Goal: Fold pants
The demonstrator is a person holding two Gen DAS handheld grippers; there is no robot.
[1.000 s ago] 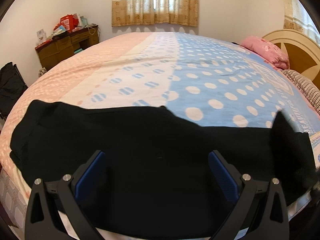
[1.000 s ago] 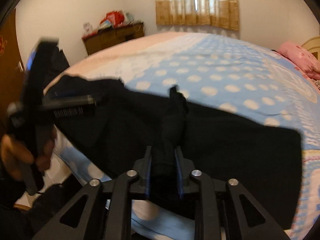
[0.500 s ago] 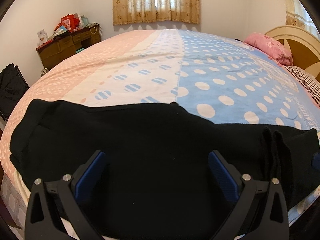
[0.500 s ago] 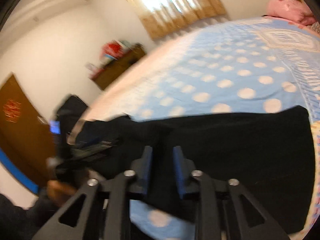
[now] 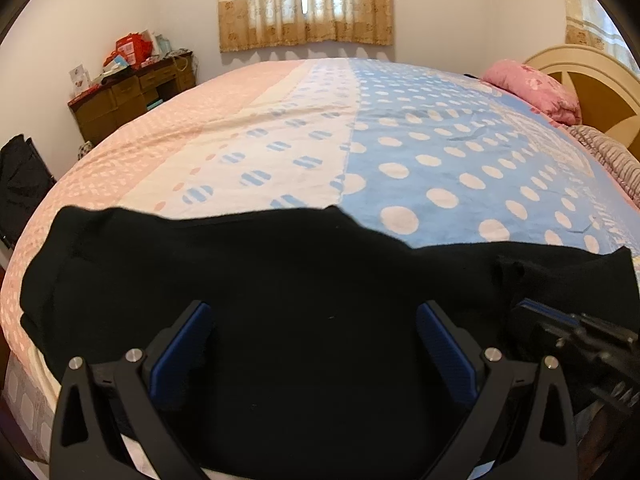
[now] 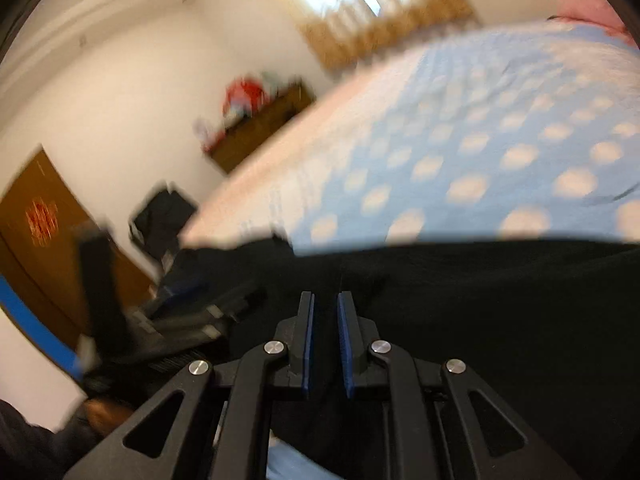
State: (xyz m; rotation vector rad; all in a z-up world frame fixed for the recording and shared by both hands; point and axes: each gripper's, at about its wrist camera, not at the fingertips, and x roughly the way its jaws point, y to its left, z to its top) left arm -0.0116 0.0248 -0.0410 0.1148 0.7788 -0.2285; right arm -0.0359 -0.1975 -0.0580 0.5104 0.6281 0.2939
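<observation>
Bed (image 5: 400, 128) with pink/white/blue dotted cover is seen filling both views. Black pants (image 5: 280, 280) are laid flat along the near edge of the bed, long axis running parallel to that edge, left to right across the left wrist view; part of the fabric is draped over the edge. A small raised fold is noted near the right end of the pants.

Left gripper (image 5: 314, 344) is held over the middle of the pants, fingers spread wide apart, nothing between them, cloth directly ahead and below. Right gripper (image 6: 325, 344) is placed at the near edge toward the right end of the pants, pads nearly together with a narrow gap; black fabric is seen in that gap, but a firm clamp on it cannot be told, the view being motion-blurred. Right gripper is also visible at the right side of the left wrist view, just beside the raised fold.

Key relation judged: pants lie crosswise in front of both grippers, so a fold is likely made along the long axis, end over end; right gripper is nearer the right end, left gripper nearer the middle and free for the left end.

Wooden dresser (image 5: 132, 96), pink pillow (image 5: 532, 88) and headboard (image 5: 592, 80) are noted beyond the far corners.
</observation>
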